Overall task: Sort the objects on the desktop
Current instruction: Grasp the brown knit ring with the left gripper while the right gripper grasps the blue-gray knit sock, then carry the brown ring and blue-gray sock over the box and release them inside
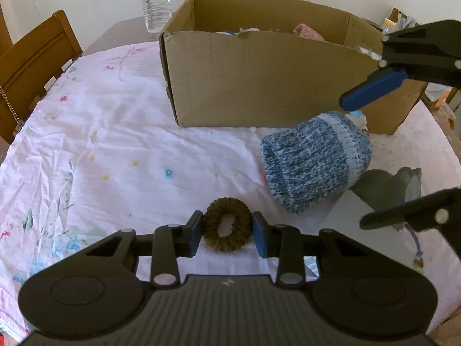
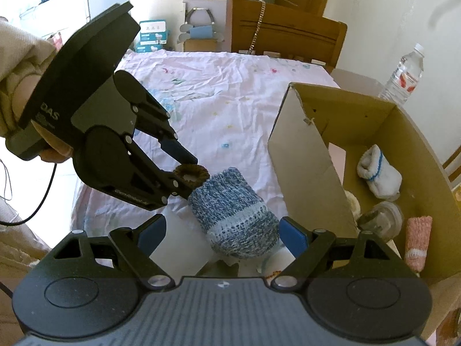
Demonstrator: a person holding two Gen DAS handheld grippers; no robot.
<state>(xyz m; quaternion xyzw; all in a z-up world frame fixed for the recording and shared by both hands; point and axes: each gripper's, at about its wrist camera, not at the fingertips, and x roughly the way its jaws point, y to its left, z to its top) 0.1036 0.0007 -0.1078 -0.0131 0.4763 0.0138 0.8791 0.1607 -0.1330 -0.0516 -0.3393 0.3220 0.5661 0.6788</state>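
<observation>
A brown hair scrunchie lies on the floral cloth between the fingers of my left gripper, whose pads touch both its sides. It also shows in the right wrist view, held by the left gripper. A blue knitted sock roll lies beside the cardboard box. My right gripper is open, with its fingers on either side of the sock and above it. The box holds a white sock, a pink roll and a clear jar.
A water bottle stands behind the box. Wooden chairs stand at the table's left edge. A grey object lies to the right of the sock. A pink floral cloth covers the table.
</observation>
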